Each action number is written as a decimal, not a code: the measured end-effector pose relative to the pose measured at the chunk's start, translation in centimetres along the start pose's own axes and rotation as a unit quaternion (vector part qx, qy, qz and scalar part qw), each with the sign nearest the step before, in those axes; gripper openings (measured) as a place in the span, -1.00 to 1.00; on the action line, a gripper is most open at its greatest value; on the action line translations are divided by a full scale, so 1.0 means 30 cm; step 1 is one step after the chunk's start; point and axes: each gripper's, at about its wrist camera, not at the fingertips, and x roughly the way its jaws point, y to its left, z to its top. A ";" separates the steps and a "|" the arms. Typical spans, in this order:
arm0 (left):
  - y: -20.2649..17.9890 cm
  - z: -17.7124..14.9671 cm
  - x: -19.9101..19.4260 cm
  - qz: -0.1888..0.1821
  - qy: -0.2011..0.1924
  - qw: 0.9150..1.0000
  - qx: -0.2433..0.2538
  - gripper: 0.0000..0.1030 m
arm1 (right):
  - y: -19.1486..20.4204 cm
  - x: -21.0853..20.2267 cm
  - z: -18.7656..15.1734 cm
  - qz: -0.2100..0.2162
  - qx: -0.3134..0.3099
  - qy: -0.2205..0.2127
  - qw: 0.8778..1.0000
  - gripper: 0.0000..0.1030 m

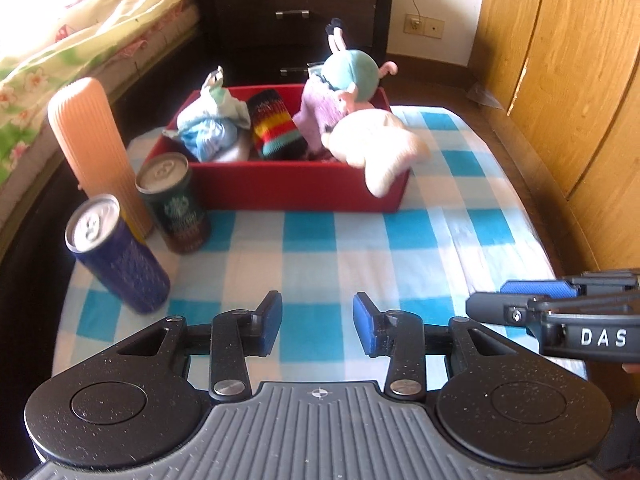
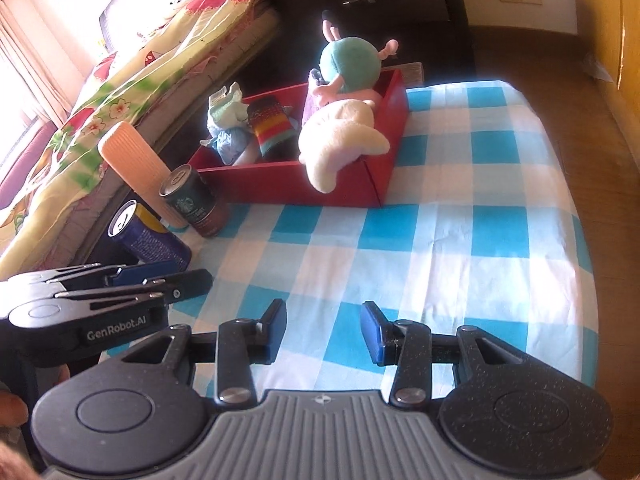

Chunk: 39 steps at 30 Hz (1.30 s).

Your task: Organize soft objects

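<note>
A red box (image 1: 280, 188) (image 2: 352, 192) stands at the far end of the checked cloth. In it lie a cream plush (image 1: 376, 144) (image 2: 340, 140) hanging over the near rim, a teal-headed doll (image 1: 348, 76) (image 2: 350, 64), a striped knit piece (image 1: 274, 128) (image 2: 272, 128) and a pale blue bundle (image 1: 212, 128) (image 2: 228, 136). My left gripper (image 1: 318, 326) is open and empty over the near cloth; it also shows in the right wrist view (image 2: 188, 280). My right gripper (image 2: 324, 330) is open and empty beside it; it also shows in the left wrist view (image 1: 500, 300).
A tall peach ribbed bottle (image 1: 94, 152) (image 2: 136, 164), a green-brown can (image 1: 176, 204) (image 2: 196, 204) and a blue can (image 1: 120, 256) (image 2: 148, 236) stand at the cloth's left edge. A bed lies left, a dark nightstand (image 1: 296, 20) behind, wooden cupboards (image 1: 560, 80) right.
</note>
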 end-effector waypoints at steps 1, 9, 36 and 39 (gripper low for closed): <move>0.000 -0.012 -0.007 -0.003 0.001 1.000 -0.002 -0.17 | 0.004 -0.006 -0.010 -0.002 -0.002 -0.002 1.000 -0.61; -0.015 -0.093 -0.051 -0.011 0.003 1.000 -0.005 -0.06 | 0.028 -0.045 -0.090 0.000 -0.012 -0.004 1.000 -0.53; -0.003 -0.087 -0.024 -0.012 0.012 0.999 -0.029 0.56 | 0.026 -0.033 -0.100 -0.022 -0.001 -0.025 0.999 -0.34; 0.000 -0.087 -0.015 -0.015 0.019 0.999 -0.035 0.58 | 0.027 -0.032 -0.100 -0.024 0.000 -0.025 0.999 -0.33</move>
